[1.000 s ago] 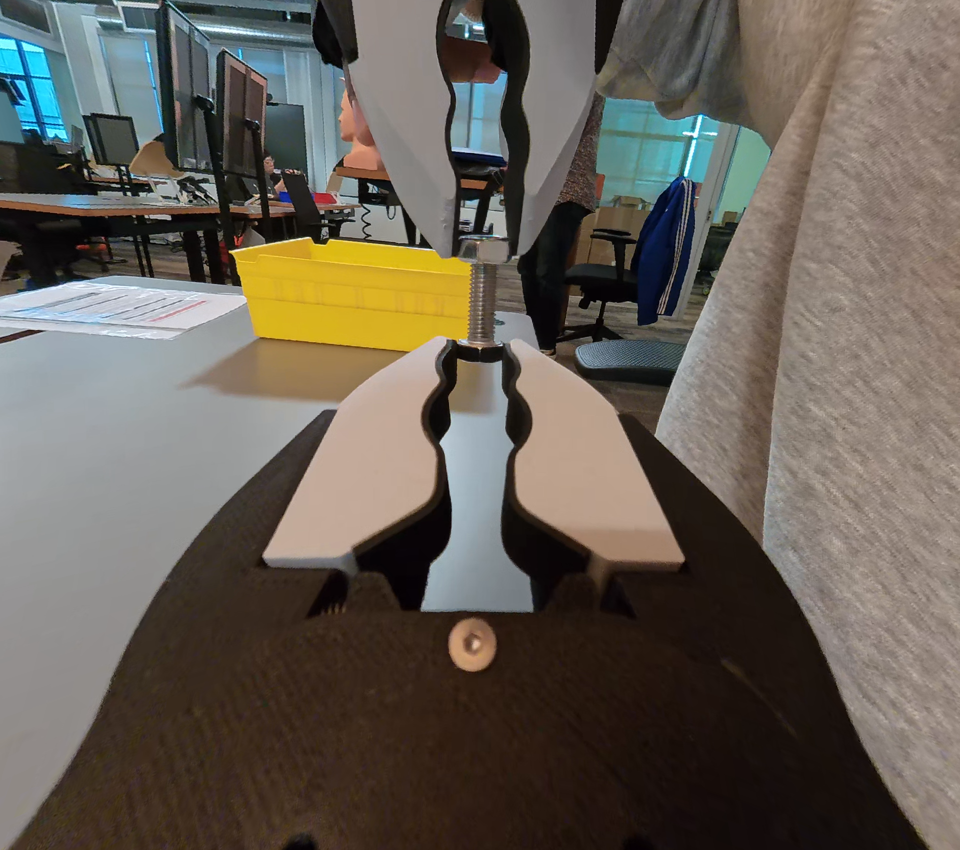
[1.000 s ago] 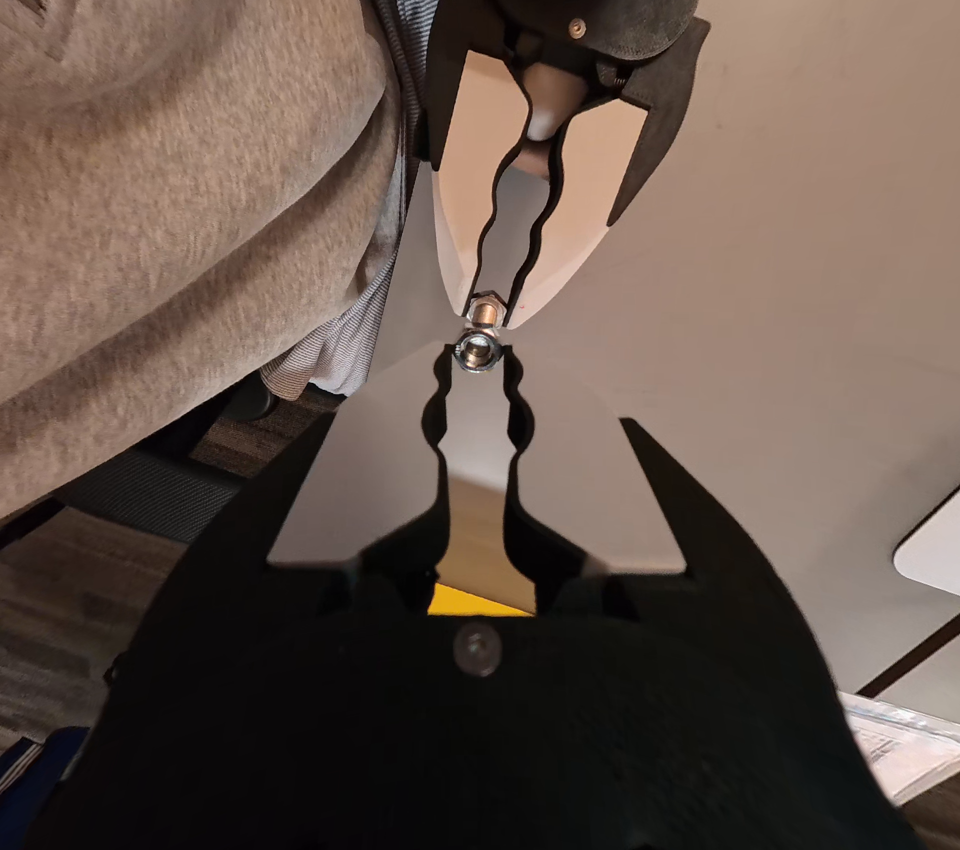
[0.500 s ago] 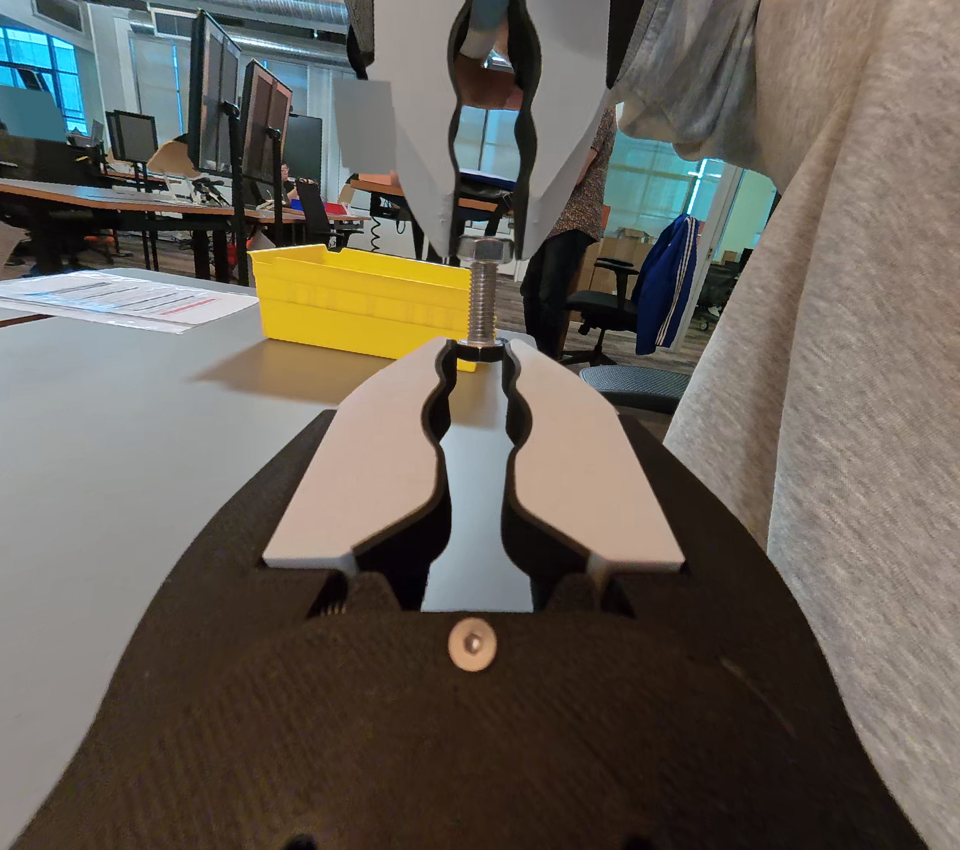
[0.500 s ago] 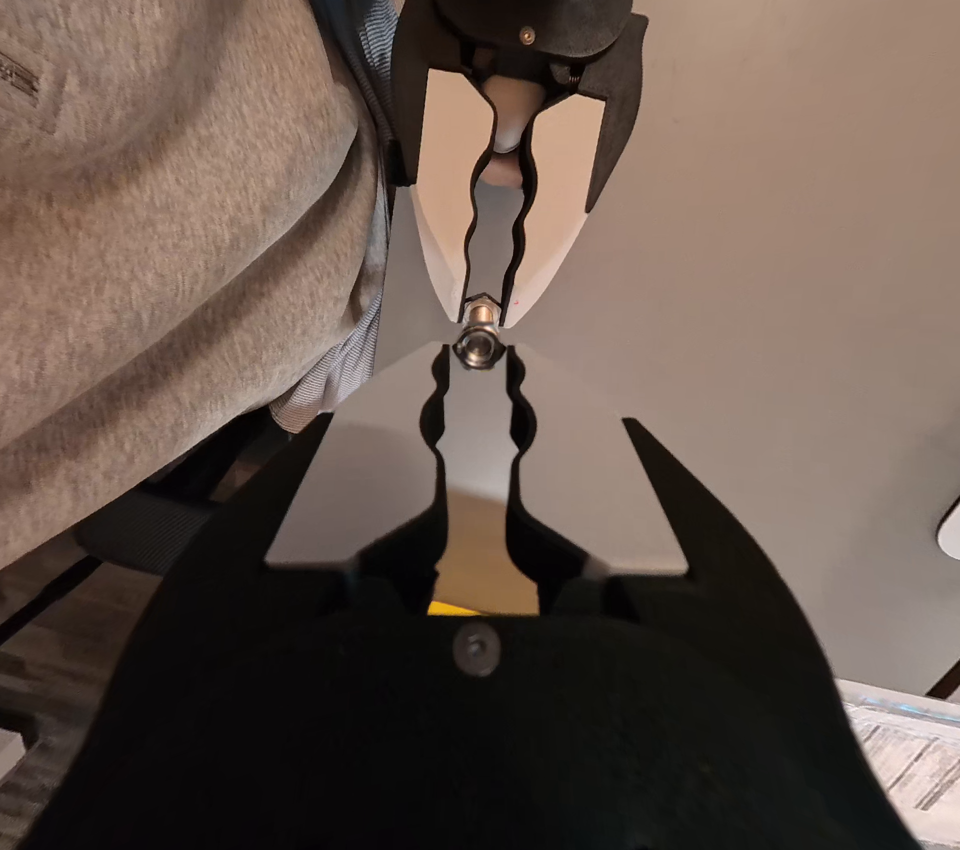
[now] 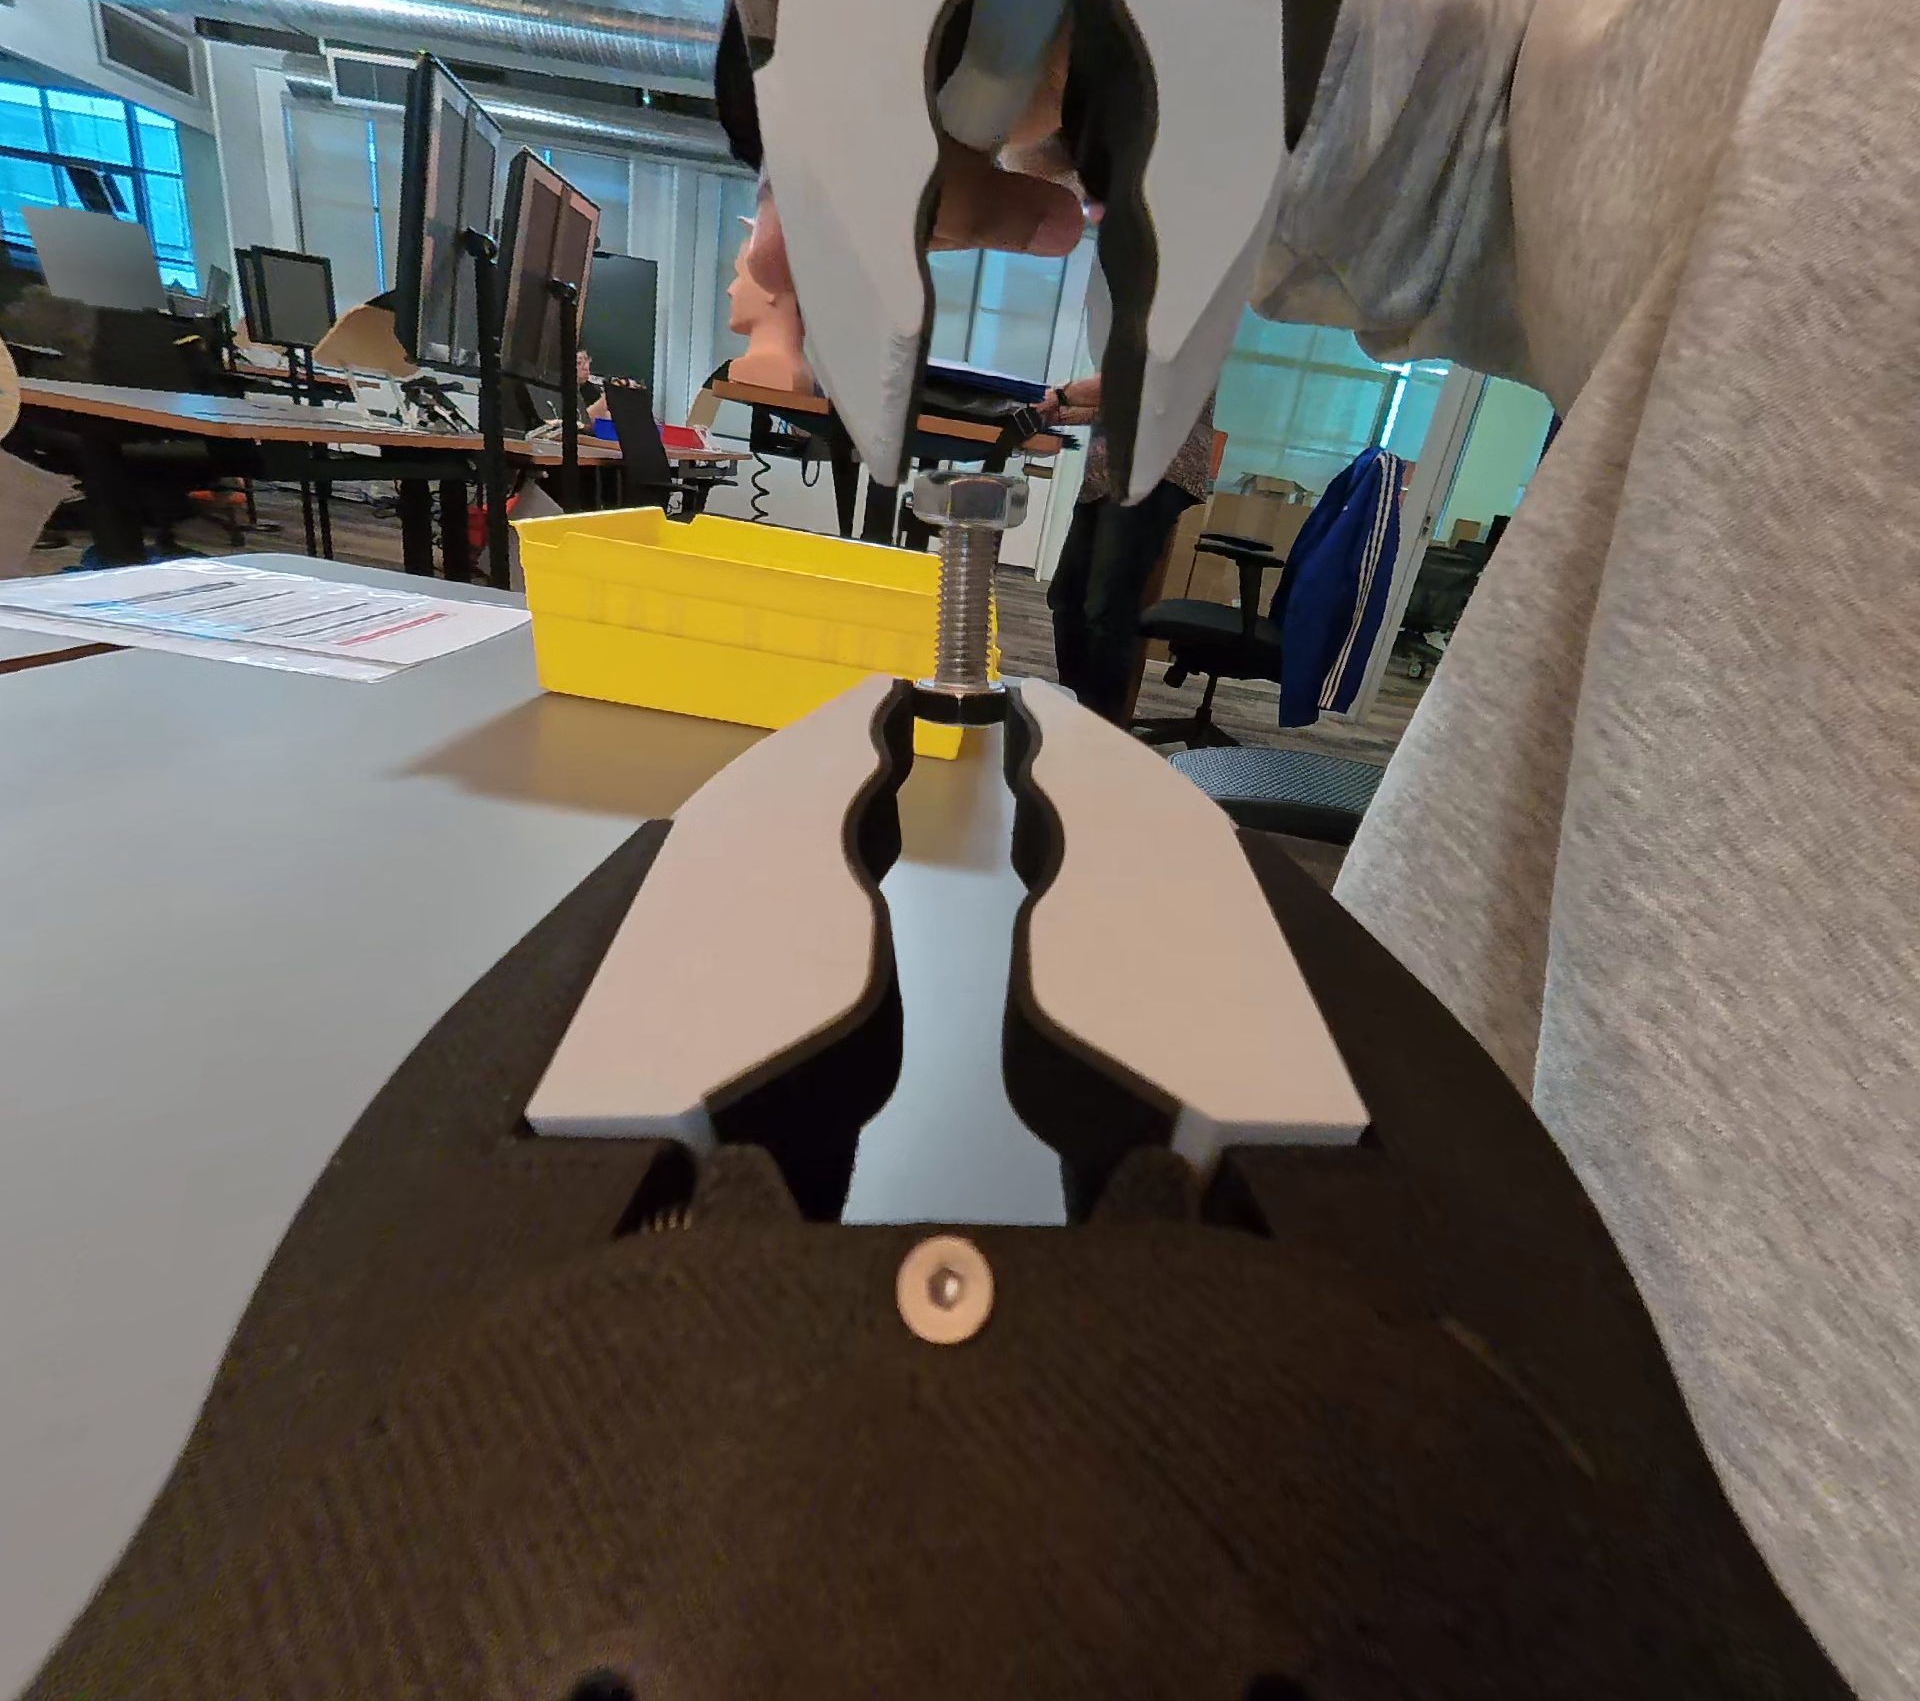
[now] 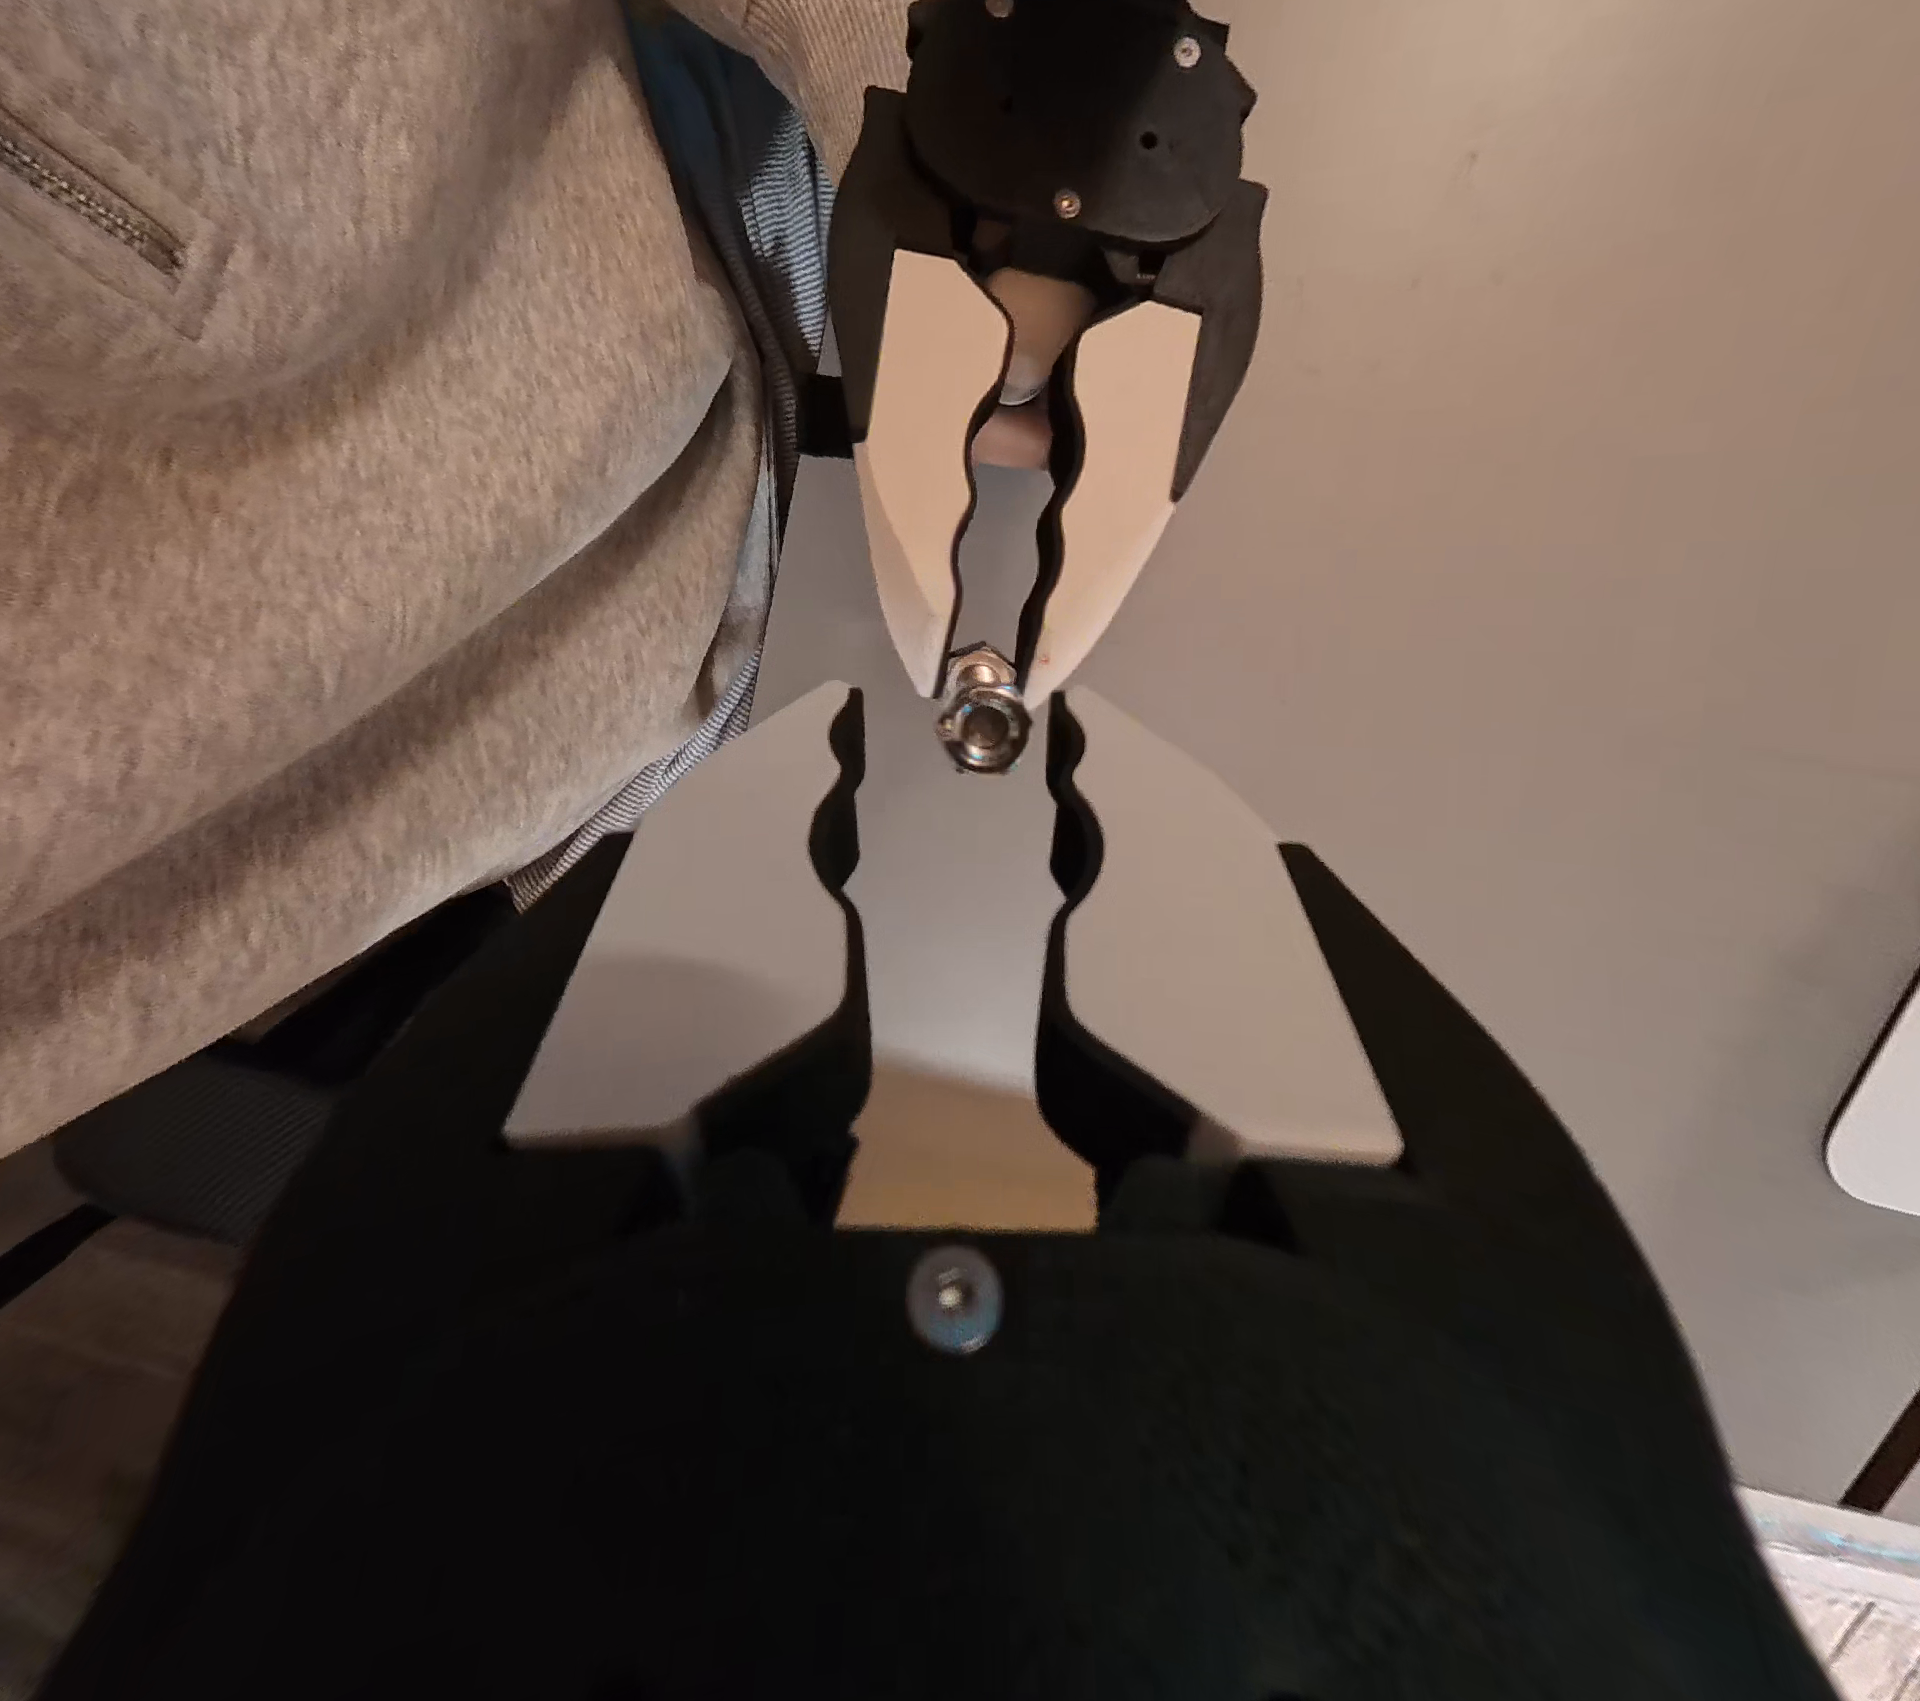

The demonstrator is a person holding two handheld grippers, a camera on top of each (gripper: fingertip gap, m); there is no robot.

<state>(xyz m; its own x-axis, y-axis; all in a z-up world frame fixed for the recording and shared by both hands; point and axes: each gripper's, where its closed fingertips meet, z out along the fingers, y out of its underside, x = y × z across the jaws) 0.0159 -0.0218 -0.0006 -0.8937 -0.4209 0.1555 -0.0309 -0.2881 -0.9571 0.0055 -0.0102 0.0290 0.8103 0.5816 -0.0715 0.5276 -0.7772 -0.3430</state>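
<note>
The left gripper (image 5: 956,721) is clamping the nut (image 5: 956,703) at the foot of an upright bolt (image 5: 966,602). The right gripper (image 5: 1013,462), jaws spread, is hovering at the bolt head's twelve o'clock, gripping nothing. A yellow bin (image 5: 707,612) is sitting at ten o'clock behind.

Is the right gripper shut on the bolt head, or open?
Open. The right gripper fingers stand apart, either side of the bolt head without touching; the left gripper holds the nut end.

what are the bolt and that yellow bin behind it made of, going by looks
The bolt looks like bare steel, perhaps zinc-plated: silvery, shiny, with bright glints on its hex head and threads. A nut of the same metal sits at its lower end, clamped in the left gripper. The yellow bin looks like moulded plastic: even opaque colour, smooth semi-gloss walls with ribbed ridges.
</note>
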